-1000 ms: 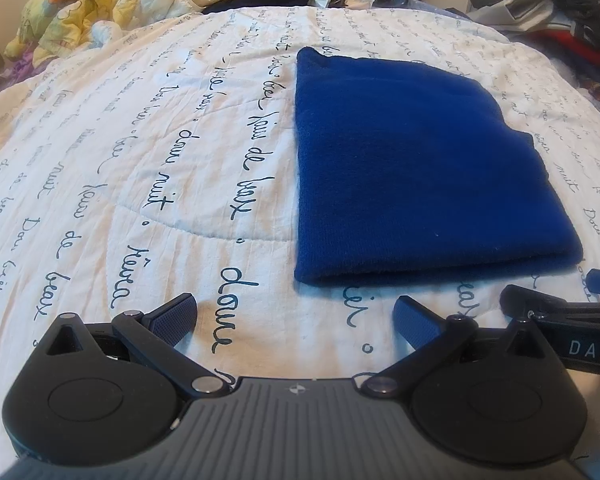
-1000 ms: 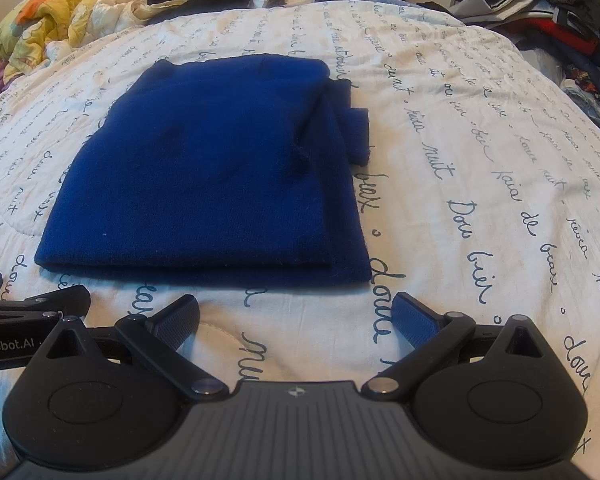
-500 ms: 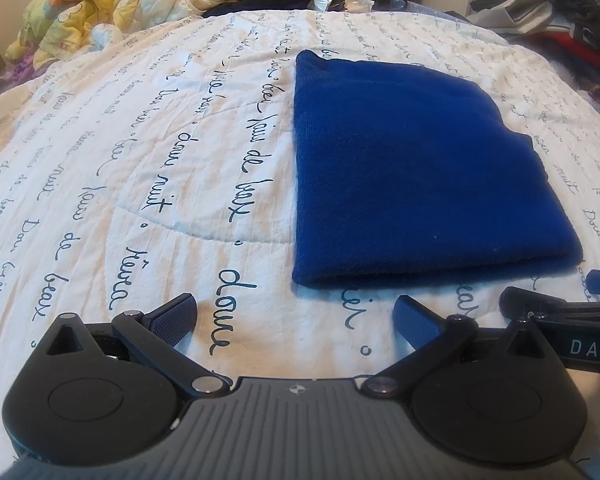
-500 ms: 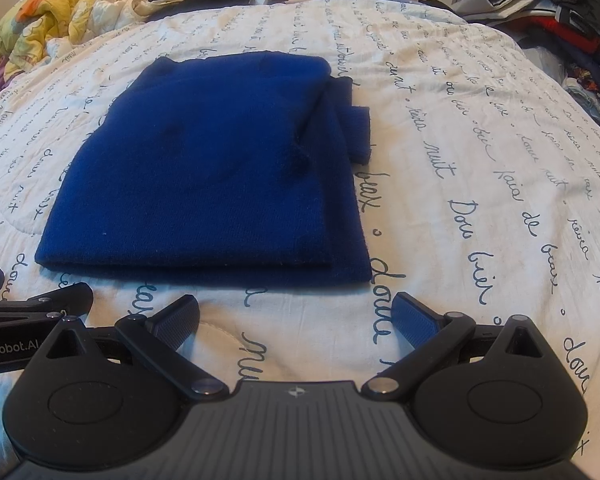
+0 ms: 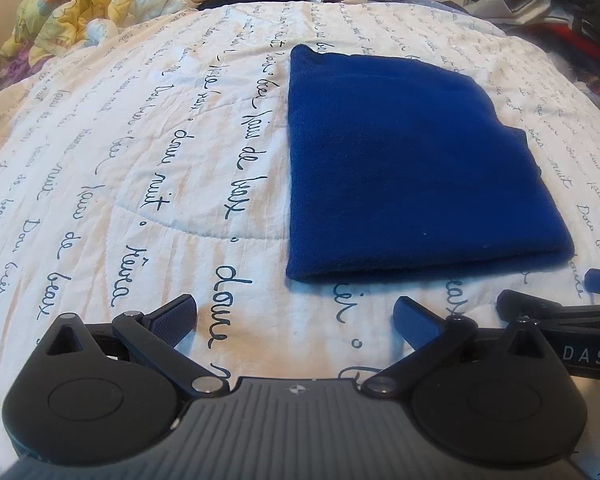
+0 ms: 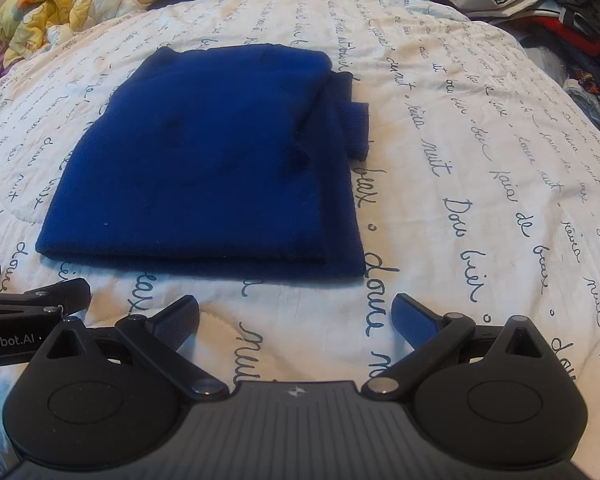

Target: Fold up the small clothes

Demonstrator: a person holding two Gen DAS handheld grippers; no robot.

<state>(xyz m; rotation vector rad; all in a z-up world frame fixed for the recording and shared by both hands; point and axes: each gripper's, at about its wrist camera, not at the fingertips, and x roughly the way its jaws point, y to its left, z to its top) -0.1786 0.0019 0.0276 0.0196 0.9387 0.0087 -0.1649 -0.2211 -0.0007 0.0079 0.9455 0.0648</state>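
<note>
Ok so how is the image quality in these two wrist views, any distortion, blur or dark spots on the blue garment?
Left wrist view: strong fisheye bulge bends the bedspread; the blue garment is sharp and evenly lit, with a thin shadow under its near edge. Right wrist view: same bulge, dark corners; the garment's folds go nearly black, hiding detail.

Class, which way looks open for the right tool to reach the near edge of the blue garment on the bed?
Probably straight ahead: the right tool is open and empty, and only bare quilt lies between it and the blue garment.
</note>
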